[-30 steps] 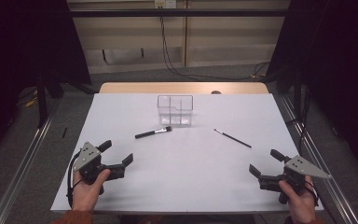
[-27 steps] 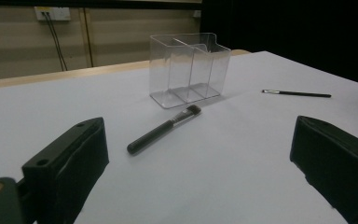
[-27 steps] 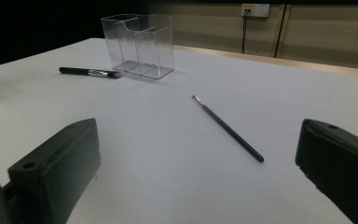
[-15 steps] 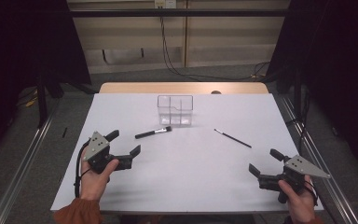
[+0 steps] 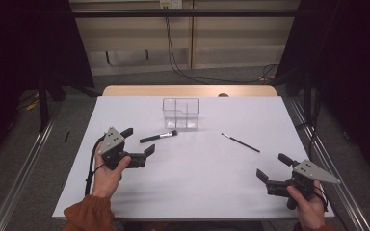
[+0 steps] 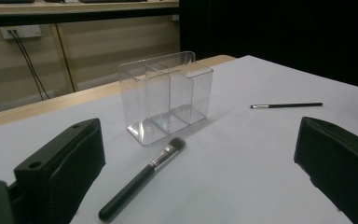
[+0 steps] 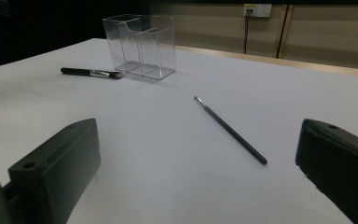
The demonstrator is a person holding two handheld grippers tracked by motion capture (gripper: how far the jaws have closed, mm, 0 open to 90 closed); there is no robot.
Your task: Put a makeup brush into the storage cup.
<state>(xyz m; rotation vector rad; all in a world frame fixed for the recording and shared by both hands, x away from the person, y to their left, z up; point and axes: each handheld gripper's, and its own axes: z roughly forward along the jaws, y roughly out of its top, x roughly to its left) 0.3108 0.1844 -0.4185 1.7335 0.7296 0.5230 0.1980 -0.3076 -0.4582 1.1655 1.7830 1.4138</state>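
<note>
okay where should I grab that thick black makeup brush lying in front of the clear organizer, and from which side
Take the thick brush by the middle of its black handle, coming down from above with the left hand-held gripper, which is open and nearest. It lies flat on the table, so the jaws should straddle the handle across its length. Its bristle end points toward the clear organizer, so avoid that crowded end.

My left gripper: both black jaws run off the bottom edge in its own view; the body behind them is cut away
My right gripper: same cropping in its own view; right jaw also clipped by the right edge
Thin brush: bristle tip too small for me to read from the high view
Clear organizer: inner dividers hard to count from above
My forearms: cut off at the bottom edge of the high view
</note>
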